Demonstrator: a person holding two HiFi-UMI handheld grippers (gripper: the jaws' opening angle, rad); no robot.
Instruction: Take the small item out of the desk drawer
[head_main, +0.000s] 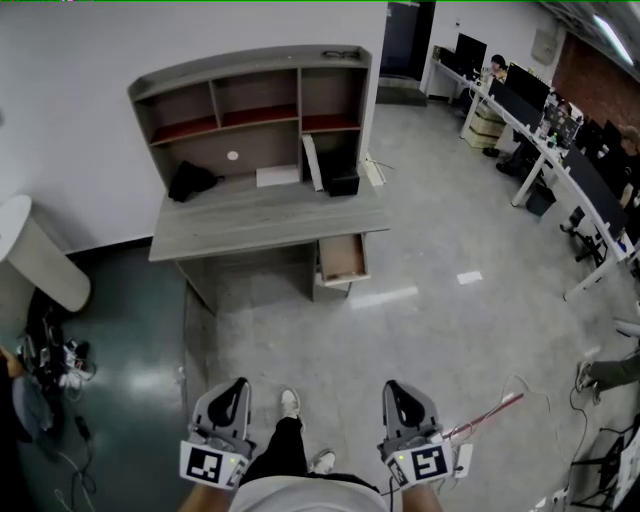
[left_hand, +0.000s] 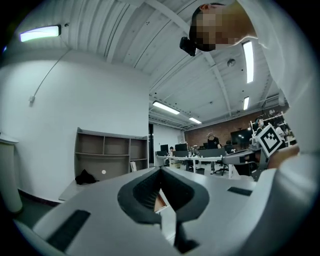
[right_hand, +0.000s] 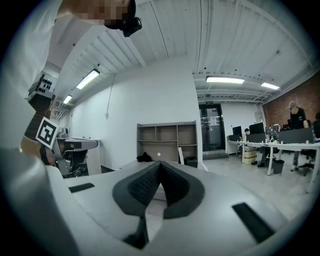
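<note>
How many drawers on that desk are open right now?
1: the drawer under the right end of the desk, pulled out toward me. From this angle, other drawers may be hidden beneath the desktop.

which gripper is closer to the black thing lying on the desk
Left. Both are held low, well short of the desk; the left gripper is roughly in line with the black bundle, the right gripper off to its right.

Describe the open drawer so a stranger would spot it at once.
Find the grey desk with shelves on top, against the white wall. Under its right end in the head view, one drawer stands pulled out. It alone juts forward, showing a brown inside.
</note>
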